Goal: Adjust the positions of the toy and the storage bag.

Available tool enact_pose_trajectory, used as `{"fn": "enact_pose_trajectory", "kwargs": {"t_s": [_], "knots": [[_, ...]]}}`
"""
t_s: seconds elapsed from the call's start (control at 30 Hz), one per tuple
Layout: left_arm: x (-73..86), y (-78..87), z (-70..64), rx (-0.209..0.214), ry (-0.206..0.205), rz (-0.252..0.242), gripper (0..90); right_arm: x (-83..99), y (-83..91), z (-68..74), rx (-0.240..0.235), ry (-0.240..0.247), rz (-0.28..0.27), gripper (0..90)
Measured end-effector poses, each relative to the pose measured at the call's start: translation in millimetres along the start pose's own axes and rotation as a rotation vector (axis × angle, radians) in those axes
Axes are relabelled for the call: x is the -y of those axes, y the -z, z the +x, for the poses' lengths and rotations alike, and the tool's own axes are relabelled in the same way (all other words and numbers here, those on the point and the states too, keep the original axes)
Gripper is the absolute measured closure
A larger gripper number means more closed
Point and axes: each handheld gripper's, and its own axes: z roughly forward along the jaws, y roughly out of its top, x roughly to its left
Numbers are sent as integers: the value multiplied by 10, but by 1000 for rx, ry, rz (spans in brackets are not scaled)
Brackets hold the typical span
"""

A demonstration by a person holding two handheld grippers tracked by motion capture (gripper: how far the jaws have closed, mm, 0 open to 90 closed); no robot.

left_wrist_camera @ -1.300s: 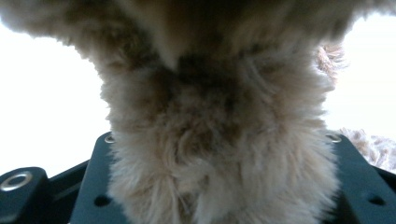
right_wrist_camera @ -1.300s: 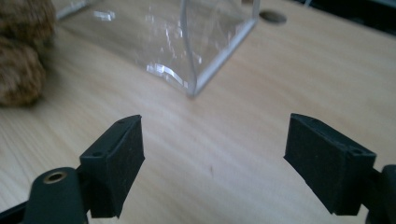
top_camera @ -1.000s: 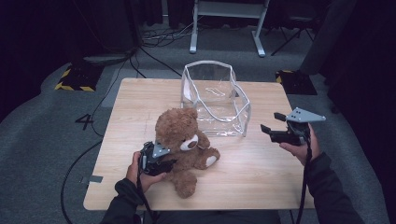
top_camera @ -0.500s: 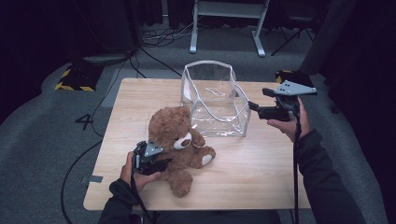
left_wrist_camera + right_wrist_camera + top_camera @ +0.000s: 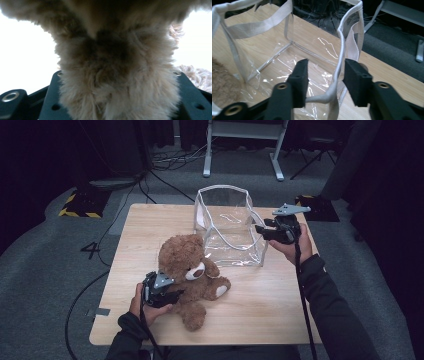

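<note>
A brown teddy bear [image 5: 187,265] sits on the wooden table [image 5: 265,305], left of a clear plastic bag [image 5: 227,227] with white trim that stands open. My left gripper [image 5: 172,296] is shut on a furry limb at the bear's near left side; brown fur [image 5: 117,75] is packed between its jaws in the left gripper view. My right gripper [image 5: 260,231] is open at the bag's right edge. In the right gripper view the bag's white rim [image 5: 340,50] runs between the two pads [image 5: 301,75], and the right gripper [image 5: 325,75] straddles that wall.
A black cable trails from each gripper toward the person's side. Past the far edge of the table are a white metal stand [image 5: 240,145], floor cables and a yellow-striped block [image 5: 80,205]. Bare tabletop lies to the near right.
My right gripper has moved up and left from beside the bag to its right rim. The left gripper and the bear have shifted slightly left and toward the person.
</note>
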Motion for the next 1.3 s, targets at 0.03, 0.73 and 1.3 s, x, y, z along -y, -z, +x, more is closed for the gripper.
{"fn": "enact_pose_trajectory", "kwargs": {"t_s": [0.03,0.73,1.3], "knots": [[18,0,-62,-8,88,-2,499,-1,-6,3,6,0,1,607],[67,68,6,-18,10,2,502,240,377,17,98,-5,13,854],[160,177,128,-60,41,10,501,652,951,178,58,-37,-54,826]]}}
